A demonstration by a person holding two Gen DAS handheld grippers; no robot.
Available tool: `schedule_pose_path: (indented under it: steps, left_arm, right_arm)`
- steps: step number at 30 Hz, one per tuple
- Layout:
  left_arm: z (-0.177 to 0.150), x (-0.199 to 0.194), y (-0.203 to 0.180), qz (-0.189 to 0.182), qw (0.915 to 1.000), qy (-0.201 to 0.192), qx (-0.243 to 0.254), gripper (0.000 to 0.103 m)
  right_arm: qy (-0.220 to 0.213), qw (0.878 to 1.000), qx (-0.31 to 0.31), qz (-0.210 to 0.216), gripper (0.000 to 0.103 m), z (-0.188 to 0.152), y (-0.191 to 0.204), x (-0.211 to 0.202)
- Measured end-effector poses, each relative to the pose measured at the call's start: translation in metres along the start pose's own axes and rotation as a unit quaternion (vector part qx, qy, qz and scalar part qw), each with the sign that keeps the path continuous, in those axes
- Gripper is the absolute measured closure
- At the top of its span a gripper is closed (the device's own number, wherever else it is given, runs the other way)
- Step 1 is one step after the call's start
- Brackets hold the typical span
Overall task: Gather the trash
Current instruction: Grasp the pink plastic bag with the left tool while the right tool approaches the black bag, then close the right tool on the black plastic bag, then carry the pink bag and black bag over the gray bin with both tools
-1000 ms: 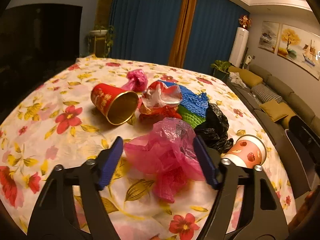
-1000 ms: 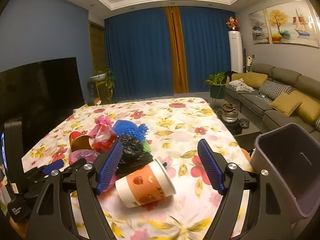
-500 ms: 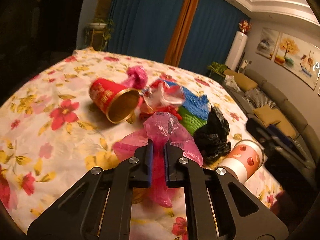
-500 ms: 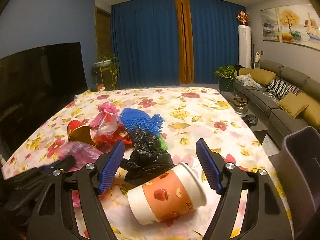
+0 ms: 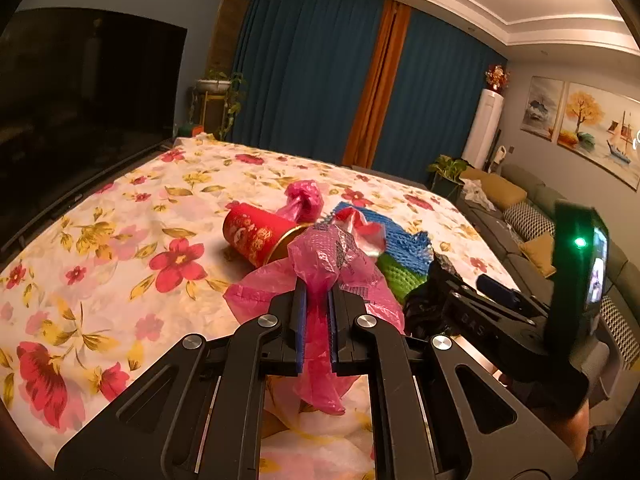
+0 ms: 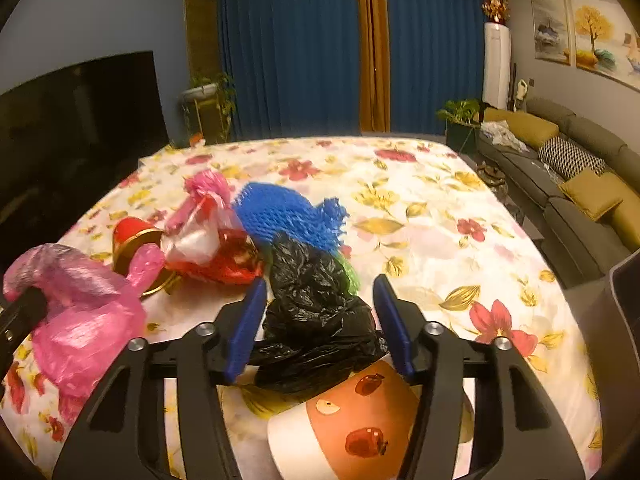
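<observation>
My left gripper (image 5: 318, 296) is shut on a crumpled pink plastic bag (image 5: 328, 256), held just above the floral tablecloth (image 5: 120, 240); the same bag (image 6: 80, 312) hangs at the left of the right wrist view. My right gripper (image 6: 320, 284) straddles a black plastic bag (image 6: 312, 320) and its jaws are closing. The pads stand close beside the bag without visibly squeezing it. A paper cup with apple prints (image 6: 352, 432) lies on its side just under that gripper. Behind lie a red and gold cup (image 5: 252, 236), blue mesh (image 6: 284, 216) and a red and clear bag (image 6: 208, 240).
A grey bin (image 6: 624, 320) stands off the table's right edge. A smaller pink bag (image 6: 208, 184) sits behind the pile. A sofa (image 6: 580, 184) runs along the right wall, and a dark TV screen (image 5: 80, 92) is on the left.
My left gripper closed on the pink bag and lifted it slightly. My right gripper moved forward and down past the paper cup to the black bag, and its jaws narrowed.
</observation>
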State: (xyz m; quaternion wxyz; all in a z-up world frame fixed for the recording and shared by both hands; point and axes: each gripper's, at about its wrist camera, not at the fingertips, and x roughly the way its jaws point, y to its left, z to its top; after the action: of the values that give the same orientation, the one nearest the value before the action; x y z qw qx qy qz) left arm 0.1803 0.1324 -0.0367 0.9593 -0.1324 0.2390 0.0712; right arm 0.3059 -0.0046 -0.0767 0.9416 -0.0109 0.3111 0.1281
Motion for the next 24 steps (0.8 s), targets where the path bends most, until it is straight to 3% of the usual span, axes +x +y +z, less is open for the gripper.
schedule_pose_path:
  steps: [4,6,8,24]
  left_arm:
    - [-0.001,0.0,0.001,-0.003,1.0,0.002,0.0,0.095]
    - [-0.002,0.0,0.001,-0.005,1.0,0.003,0.001,0.095]
    - [-0.003,0.001,0.0,-0.005,1.0,0.005,0.002,0.095]
    - [-0.001,-0.01,-0.007,-0.003,1.0,-0.002,0.009,0.095]
  right_arm:
    - [0.008,1.0,-0.008,-0.011,0.071,-0.002,0.0,0.007]
    - [0.01,1.0,-0.009,-0.007,0.088,-0.002,-0.001,0.008]
    - [0.008,1.0,-0.006,-0.003,0.095,-0.002,-0.002,0.006]
    - [-0.071,0.997,0.02,0.023,0.097,0.02,-0.018,-0.048]
